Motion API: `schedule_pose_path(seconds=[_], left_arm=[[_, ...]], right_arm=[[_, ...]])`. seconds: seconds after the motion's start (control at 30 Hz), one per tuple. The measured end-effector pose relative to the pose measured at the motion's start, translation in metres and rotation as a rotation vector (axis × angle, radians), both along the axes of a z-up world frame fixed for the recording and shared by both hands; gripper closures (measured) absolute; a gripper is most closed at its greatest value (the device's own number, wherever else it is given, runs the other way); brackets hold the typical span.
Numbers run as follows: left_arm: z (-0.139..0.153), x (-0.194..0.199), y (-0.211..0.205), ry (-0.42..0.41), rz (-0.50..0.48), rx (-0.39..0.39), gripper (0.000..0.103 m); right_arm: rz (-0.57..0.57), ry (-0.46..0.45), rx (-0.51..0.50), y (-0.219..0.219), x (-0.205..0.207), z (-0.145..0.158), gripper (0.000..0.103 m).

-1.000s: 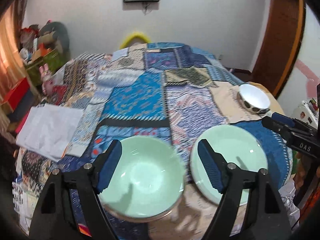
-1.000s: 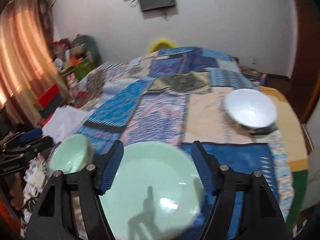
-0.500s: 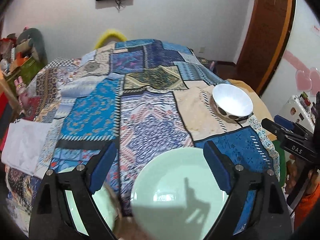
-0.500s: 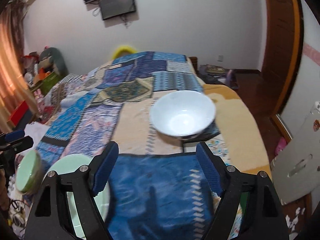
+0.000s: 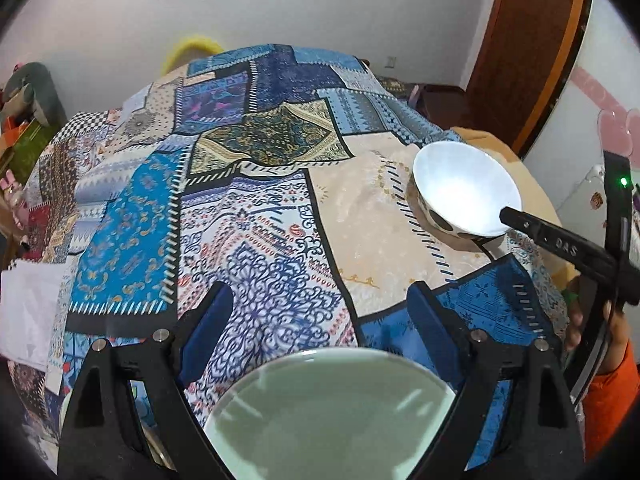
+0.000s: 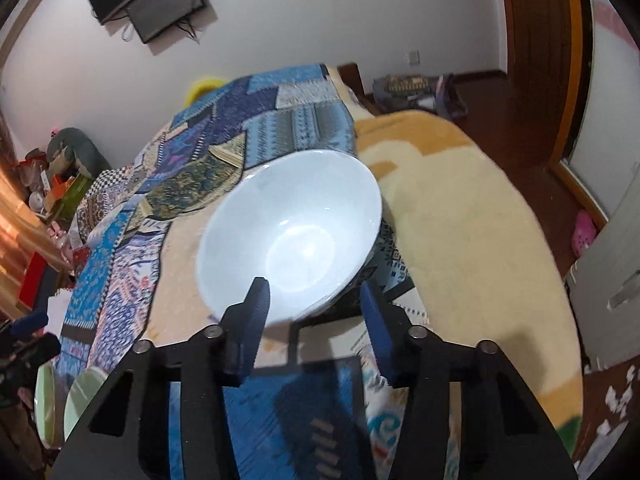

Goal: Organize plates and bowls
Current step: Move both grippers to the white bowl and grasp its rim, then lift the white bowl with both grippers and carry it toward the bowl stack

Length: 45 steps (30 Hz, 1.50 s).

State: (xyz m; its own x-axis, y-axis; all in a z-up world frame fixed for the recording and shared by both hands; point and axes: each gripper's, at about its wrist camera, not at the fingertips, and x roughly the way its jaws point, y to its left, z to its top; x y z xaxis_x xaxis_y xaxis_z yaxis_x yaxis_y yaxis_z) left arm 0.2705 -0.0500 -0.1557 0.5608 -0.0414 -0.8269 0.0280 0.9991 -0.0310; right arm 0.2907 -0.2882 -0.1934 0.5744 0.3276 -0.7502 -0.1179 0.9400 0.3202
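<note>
between right tool (image 6: 314, 308) fingers, white bowl (image 6: 292, 236) rim

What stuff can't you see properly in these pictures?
- Green plate: left wrist view, bottom edge cuts its near part off.
- Green bowl: left wrist view, hidden behind the left claw; only a sliver shows.
- White bowl: right wrist view, its underside and footing are hidden by its own rim; the right claw covers the near rim.
- Wall screen: too blurred to read.

Patchwork cloth (image 5: 256, 216), wall screen (image 6: 160, 0), wooden door (image 5: 528, 52).
</note>
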Motion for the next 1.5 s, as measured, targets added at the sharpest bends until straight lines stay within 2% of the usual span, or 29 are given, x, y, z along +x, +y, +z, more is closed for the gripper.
schedule_pose_path(seconds=[0.33,0.4,0.53,0.67,0.9,1.03,1.17,1.23,1.33,1.5], left_arm=[[-0.014,0.023,-0.014,0.034,-0.037,0.011,0.014],[-0.016,0.026,-0.017,0.038,-0.042,0.016,0.014],[-0.017,0.031,-0.021,0.036,-0.044,0.023,0.014],[-0.016,0.037,-0.024,0.030,-0.041,0.020,0.014],[-0.023,0.051,-0.027,0.050,-0.031,0.020,0.014],[-0.036,0.061,-0.024,0.086,-0.013,0.022,0.014],[-0.052,0.068,-0.018,0.135,0.002,-0.007,0.014],[-0.056,0.069,-0.018,0.147,0.003,-0.009,0.019],[-0.064,0.071,-0.022,0.189,-0.016,-0.019,0.033],[-0.071,0.074,-0.028,0.195,-0.034,-0.011,0.047]], right_arm=[[-0.005,0.030,-0.032,-0.001,0.029,-0.014,0.067],[-0.003,0.037,-0.032,-0.001,0.034,-0.015,0.071],[0.065,0.043,-0.058,0.008,0.033,-0.015,0.077],[0.159,0.024,-0.098,0.024,0.024,-0.016,0.077],[0.280,0.008,-0.082,0.048,0.011,-0.013,0.077],[0.345,-0.004,-0.098,0.059,-0.003,-0.010,0.077],[0.362,0.018,-0.084,0.064,-0.007,-0.012,0.077],[0.357,0.025,-0.088,0.064,-0.007,-0.013,0.075],[0.326,0.053,-0.070,0.063,-0.001,-0.014,0.074],[0.296,0.065,-0.044,0.061,0.001,-0.015,0.073]])
